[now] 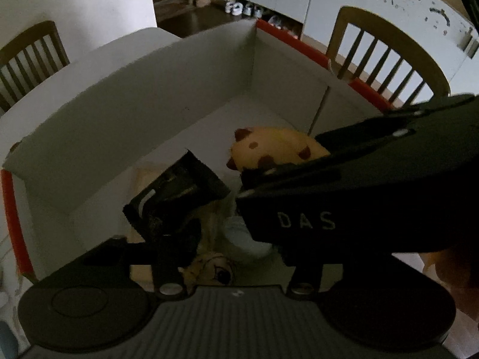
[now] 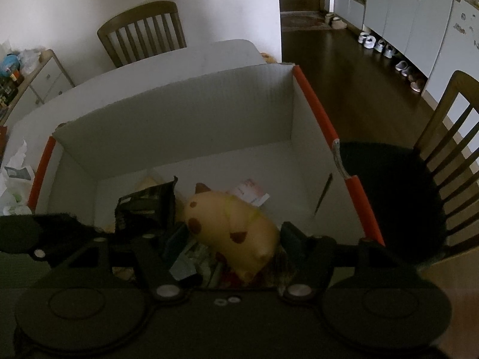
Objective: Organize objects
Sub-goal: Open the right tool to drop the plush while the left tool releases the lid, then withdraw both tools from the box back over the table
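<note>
Evidently we are at the dropping-in step: both grippers reach down into the white box (image 2: 179, 113) with orange edges (image 2: 317, 110), which stands on the table (image 1: 89, 59); the yellow spotted plush (image 2: 230, 227) lies on the box floor among other stowed things, a dark packet (image 2: 146, 206) to its left and a pink-and-white carton (image 2: 250, 193) just behind it.

Our right gripper (image 2: 230, 236) has its jaws parted about halfway, one finger on each side of the plush; whether the pads touch it we cannot tell, though it looks laid down rather than gripped. Our left gripper (image 1: 227, 206) is likewise part open; between its fingers we see a pale fabric item (image 1: 245, 236) and a cartoon-faced toy (image 1: 215, 269) below, neither clearly pinched; the dark packet (image 1: 182, 182) sits by its left finger.

To do this well, we should widen both sets of jaws until the fingers stand clear of everything; then lift straight up, since the two tools cross closely over the box; a sideways pull would likely drag the plush or snag the packet.
</note>
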`<state>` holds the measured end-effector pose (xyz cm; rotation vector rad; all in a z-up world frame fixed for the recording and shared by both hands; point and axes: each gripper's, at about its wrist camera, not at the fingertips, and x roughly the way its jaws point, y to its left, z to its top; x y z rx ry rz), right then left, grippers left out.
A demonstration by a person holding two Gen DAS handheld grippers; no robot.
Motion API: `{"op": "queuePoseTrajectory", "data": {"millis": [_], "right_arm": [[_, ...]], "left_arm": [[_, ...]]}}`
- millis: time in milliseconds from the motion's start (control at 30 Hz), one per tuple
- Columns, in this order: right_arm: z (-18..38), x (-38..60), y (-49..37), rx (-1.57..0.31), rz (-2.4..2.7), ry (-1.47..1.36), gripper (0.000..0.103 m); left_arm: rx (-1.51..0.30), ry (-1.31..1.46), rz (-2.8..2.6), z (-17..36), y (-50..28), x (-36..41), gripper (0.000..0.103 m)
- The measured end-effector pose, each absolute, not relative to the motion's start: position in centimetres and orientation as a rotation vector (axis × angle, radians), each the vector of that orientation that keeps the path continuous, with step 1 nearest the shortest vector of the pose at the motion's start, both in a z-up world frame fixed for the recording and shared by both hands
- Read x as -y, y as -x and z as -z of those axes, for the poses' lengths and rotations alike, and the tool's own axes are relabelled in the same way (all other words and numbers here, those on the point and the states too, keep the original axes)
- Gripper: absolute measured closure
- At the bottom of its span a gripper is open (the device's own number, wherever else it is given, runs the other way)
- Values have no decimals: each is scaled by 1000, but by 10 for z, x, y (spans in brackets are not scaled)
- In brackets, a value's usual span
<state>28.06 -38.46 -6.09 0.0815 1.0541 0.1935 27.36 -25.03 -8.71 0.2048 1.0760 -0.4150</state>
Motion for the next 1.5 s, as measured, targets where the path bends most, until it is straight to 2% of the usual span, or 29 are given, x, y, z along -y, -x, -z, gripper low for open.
{"op": "queuePoseTrajectory", "data": {"millis": [67,233,700,767,1500], "right_arm": [[59,385,-278,-1048,-197,-81,30],[52,388,-274,-1028,-203,-93,21],[18,399,-252,-962,-207,-129,11],[12,399,-247,-953,-213,-131,7],[-29,333,-197,-871,-250,-112,1]], "left_arm": [[-1061,-179,416,84,-271,244,38],[-1043,-132,425,78,-263,232,38],[-961,-112,462,54,-244,226,37],[-949,-105,462,50,-241,222,37],[-811,9,437,3,-192,114,36]]}}
